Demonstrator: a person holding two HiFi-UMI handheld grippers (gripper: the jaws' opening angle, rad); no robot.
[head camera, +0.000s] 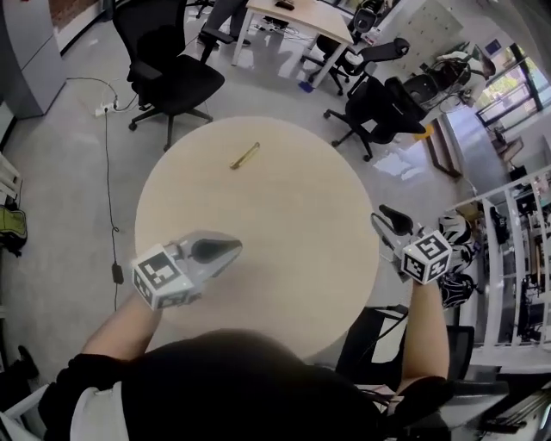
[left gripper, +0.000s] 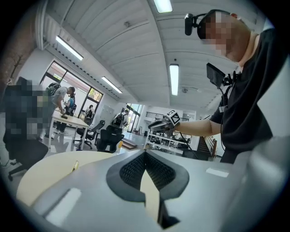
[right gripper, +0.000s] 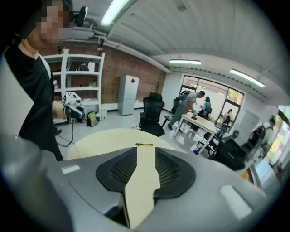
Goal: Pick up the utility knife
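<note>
The utility knife [head camera: 244,156], slim and yellow, lies alone on the far part of the round beige table [head camera: 284,224]. My left gripper [head camera: 225,250] hovers over the table's near left, jaws shut to a point with nothing in them. My right gripper [head camera: 383,220] hangs just off the table's right edge, well short of the knife. In the right gripper view the jaws of this gripper [right gripper: 145,152] stand open with bare table between them and the knife [right gripper: 144,145] lies straight ahead. The left gripper view shows the knife [left gripper: 75,166] far left and that gripper's pads [left gripper: 131,170] meeting.
Black office chairs [head camera: 168,73] [head camera: 383,103] stand beyond the table, with a white desk [head camera: 297,21] behind them. White shelving [head camera: 516,250] fills the right side. A cable and power strip [head camera: 105,108] lie on the floor at left. Another chair [head camera: 370,340] sits at my right.
</note>
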